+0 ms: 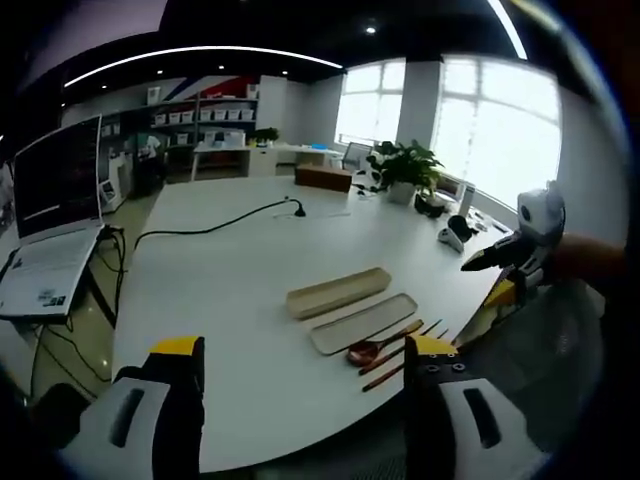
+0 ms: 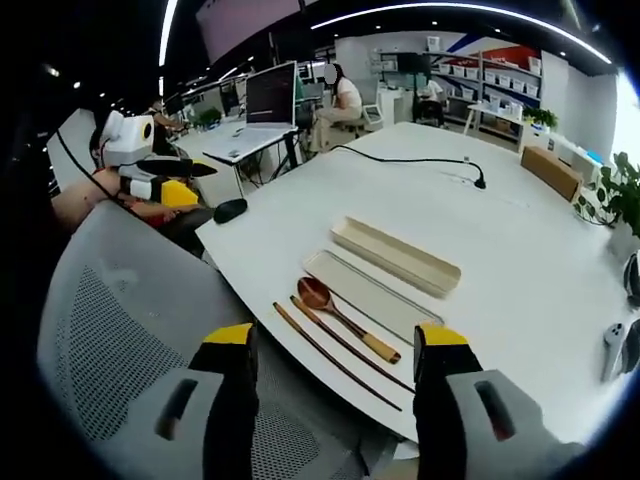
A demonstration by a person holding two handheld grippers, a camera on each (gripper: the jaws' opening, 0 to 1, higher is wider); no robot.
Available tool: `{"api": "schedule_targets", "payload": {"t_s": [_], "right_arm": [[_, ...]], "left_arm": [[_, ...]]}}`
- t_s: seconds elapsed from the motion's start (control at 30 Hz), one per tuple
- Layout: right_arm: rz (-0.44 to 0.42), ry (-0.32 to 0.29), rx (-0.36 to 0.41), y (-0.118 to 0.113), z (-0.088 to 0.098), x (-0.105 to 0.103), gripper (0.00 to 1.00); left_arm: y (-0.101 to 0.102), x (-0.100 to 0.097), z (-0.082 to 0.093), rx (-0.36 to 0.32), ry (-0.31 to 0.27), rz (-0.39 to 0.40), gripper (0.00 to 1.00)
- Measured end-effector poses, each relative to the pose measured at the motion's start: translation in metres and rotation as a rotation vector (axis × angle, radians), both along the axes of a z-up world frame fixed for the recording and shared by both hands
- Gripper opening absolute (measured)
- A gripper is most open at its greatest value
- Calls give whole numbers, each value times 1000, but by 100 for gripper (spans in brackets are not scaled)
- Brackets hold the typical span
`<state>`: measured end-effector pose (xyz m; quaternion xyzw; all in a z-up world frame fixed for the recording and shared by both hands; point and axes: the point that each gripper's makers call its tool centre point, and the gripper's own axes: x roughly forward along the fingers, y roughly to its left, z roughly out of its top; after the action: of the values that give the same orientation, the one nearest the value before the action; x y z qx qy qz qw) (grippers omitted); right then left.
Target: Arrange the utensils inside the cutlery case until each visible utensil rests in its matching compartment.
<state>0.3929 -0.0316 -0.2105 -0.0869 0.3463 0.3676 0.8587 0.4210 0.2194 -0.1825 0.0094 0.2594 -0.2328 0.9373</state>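
A beige cutlery case (image 1: 338, 292) (image 2: 395, 255) lies open on the white table (image 1: 230, 300), and its flat lid (image 1: 362, 323) (image 2: 365, 295) lies alongside it. A wooden spoon (image 1: 375, 349) (image 2: 340, 318) with a red-brown bowl and two dark chopsticks (image 1: 402, 364) (image 2: 338, 355) rest on the table by the lid, near the table edge. My left gripper (image 1: 303, 350) (image 2: 150, 170) is open and held off to the side of the set. My right gripper (image 2: 335, 340) (image 1: 520, 250) is open too, hovering short of the chopsticks. Neither holds anything.
A grey mesh chair (image 2: 110, 320) stands at the table edge under the right gripper. A black mouse (image 2: 230, 210), a black cable with a small microphone (image 1: 220, 225) (image 2: 420, 160), a potted plant (image 1: 405, 165) and a monitor (image 1: 55, 180) are around. A person (image 2: 345, 95) sits far back.
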Motion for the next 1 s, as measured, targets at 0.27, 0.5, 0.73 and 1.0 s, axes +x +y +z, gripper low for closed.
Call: {"api": "schedule_targets", "payload": {"t_s": [0.27, 0.5, 0.73, 1.0], "right_arm": [[40, 7, 18, 4, 4, 3, 60], [94, 25, 1, -2, 2, 14, 53], [160, 68, -5, 1, -7, 13, 49], [219, 51, -72, 6, -21, 18, 54]], "left_arm": [[0, 1, 0, 6, -1, -4, 84], [3, 0, -3, 25, 6, -3, 83], [6, 2, -2, 6, 7, 17, 82], [4, 2, -2, 20, 4, 0, 81]]}}
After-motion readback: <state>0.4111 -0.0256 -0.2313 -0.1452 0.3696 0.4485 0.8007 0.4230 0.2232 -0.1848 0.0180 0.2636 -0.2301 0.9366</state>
